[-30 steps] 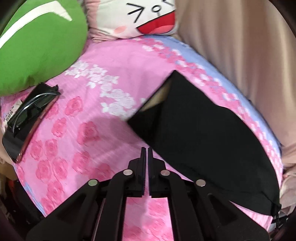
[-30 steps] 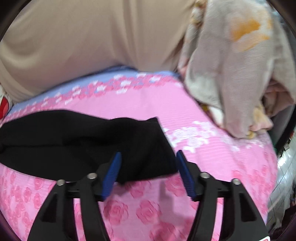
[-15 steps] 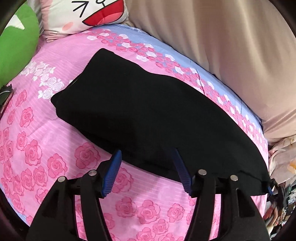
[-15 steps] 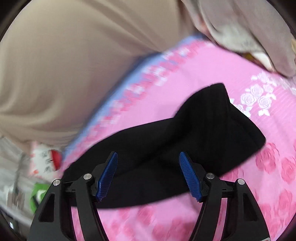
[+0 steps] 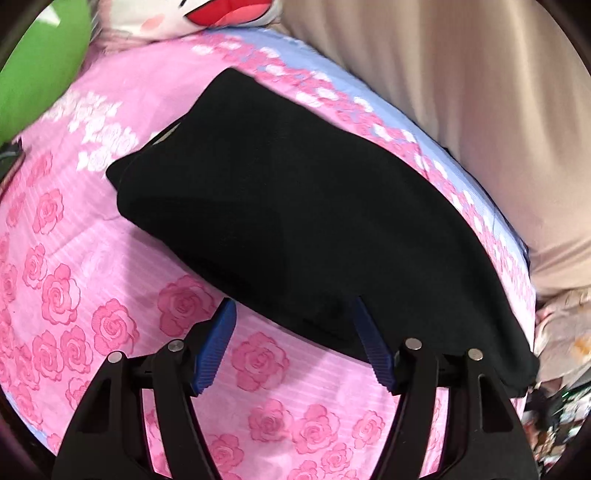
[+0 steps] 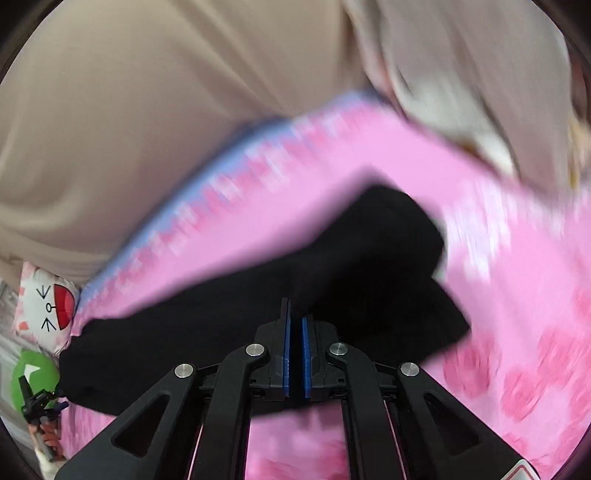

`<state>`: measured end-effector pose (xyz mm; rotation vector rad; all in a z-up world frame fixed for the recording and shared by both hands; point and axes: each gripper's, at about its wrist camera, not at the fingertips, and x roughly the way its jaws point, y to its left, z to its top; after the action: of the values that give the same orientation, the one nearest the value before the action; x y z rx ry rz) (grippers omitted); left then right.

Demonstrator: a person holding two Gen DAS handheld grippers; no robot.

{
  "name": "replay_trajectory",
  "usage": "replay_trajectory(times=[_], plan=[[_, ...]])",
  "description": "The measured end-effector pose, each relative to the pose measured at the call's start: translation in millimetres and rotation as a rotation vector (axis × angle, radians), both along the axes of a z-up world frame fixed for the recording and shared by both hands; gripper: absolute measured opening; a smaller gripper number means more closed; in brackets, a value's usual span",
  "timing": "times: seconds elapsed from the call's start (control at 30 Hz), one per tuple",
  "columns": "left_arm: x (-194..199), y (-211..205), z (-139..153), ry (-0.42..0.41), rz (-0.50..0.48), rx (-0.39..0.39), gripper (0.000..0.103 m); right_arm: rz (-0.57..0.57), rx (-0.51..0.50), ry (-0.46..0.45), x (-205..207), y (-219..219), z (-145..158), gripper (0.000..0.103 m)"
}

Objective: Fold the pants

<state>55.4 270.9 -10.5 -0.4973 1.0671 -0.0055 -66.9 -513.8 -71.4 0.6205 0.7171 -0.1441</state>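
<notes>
Left wrist camera looks down close over its tool (image 5: 291, 343) at the black pants (image 5: 303, 221) on the bed (image 5: 110, 288), cartoon pillow (image 5: 207, 14) far ahead. Right wrist camera, blurred, sits nearer, facing across the same pants (image 6: 258, 325) toward that pillow (image 6: 48, 306).
</notes>
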Motion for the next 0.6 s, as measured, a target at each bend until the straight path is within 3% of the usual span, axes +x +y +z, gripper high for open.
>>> replay_trajectory(times=[0.13,0.2,0.3,0.33,0.37,0.43,0.5,0.6], plan=[[7.0,18.7,1.3,-0.01,0.032,-0.04,0.064,0.003,0.03,-0.012,-2.8,0.8,-7.2,0.019],[12.5,26.1,1.6,-0.017,0.03,-0.074,0.064,-0.003,0.036,-0.026,-5.0,-0.9,-4.2,0.043],[21.5,34.1,-6.8,0.008,0.028,-0.134,0.062,-0.005,0.042,-0.026,-11.8,-4.4,-7.5,0.044],[24.7,36.3,-10.4,0.02,0.028,-0.152,0.051,-0.013,0.046,-0.023,-16.9,-6.9,-8.1,0.044],[27.4,39.8,-12.1,0.031,0.041,-0.145,0.031,-0.012,0.044,-0.024,-17.0,-4.5,-8.8,0.044],[28.6,46.6,-8.2,0.027,0.057,-0.142,0.011,-0.013,0.028,-0.028,-22.4,1.8,-7.4,0.044],[27.3,52.8,2.2,0.004,0.048,-0.162,0.008,-0.013,0.003,-0.032,-25.1,8.2,-4.5,0.044],[22.4,64.5,21.6,-0.04,0.057,-0.129,0.008,-0.014,-0.059,-0.034,-33.1,26.5,3.8,0.045]])
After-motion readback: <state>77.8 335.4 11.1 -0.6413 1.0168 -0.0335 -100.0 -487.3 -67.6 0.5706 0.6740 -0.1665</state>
